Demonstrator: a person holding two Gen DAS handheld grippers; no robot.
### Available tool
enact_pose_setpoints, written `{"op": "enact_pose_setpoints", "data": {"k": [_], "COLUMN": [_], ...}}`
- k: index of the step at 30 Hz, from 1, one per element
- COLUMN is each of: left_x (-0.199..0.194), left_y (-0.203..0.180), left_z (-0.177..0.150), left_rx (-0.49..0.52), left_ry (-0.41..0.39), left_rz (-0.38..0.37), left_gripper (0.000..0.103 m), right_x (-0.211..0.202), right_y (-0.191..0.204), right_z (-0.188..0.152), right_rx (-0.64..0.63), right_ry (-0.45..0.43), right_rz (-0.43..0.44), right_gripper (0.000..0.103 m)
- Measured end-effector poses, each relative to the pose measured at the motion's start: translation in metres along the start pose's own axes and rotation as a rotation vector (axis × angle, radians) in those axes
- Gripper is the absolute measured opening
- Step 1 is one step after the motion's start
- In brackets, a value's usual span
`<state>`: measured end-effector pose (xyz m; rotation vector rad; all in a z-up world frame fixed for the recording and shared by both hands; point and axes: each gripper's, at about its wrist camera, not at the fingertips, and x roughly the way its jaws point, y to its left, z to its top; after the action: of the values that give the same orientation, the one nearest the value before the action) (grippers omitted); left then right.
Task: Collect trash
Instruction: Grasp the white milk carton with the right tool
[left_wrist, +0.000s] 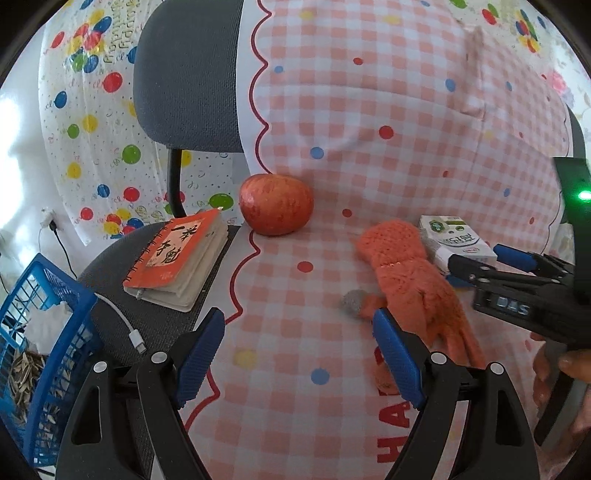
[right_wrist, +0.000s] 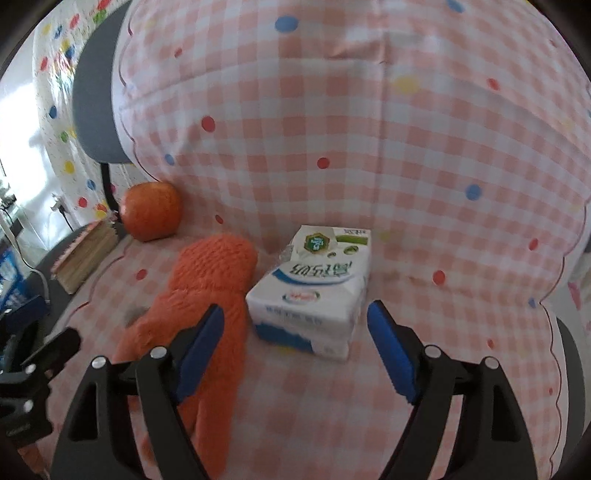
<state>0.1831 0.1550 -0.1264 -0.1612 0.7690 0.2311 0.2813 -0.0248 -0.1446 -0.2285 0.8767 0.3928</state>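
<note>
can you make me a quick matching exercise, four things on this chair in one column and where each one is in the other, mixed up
Things:
1. round red apple
2. orange spiral-bound notebook
3. white and blue milk carton
4. fuzzy orange knitted glove

Places:
A. lying on its side just ahead of the open right tongs
B. stretched out between the apple and the carton
C. on the bare grey seat, off the checked cloth
D. at the back of the seat, on the cloth's scalloped edge

Pairs: 1-D, 2-C, 3-A, 4-B
</note>
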Motion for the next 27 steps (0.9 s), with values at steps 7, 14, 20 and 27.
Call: {"op": "enact_pose_setpoints", "data": {"k": [7,14,20,27], "left_x": [-0.003,-0.012,-0.018,-0.027], "left_y": [0.002,0.002,0.016,0.013], "left_z": [-0.007,-0.015,-0.014,-0.021], "left_rx": [-0.020,-0.014,-0.037,-0.027], "left_ry": [0.008,0.018,0.013,0.024], "left_rz": [0.006,0.010,0.041,0.040], "left_gripper": [0.082,0.082,0.082,0.082], "right_x": [0.007,0.018,0.020,-0.022], "right_y": [-0.002,0.006,0.009,-0.011], "right_z": [0.000,0.007,0.008,-0.002], "right_rx": [-0.007,-0.039,-0.057,0.006], "right_ry": [0.012,0.014,0.009,-0.063], "right_rz": [-0.053,-0.084,-0.110,-0.056], "right_gripper": [0.078,0.076,0.072,0.070]}}
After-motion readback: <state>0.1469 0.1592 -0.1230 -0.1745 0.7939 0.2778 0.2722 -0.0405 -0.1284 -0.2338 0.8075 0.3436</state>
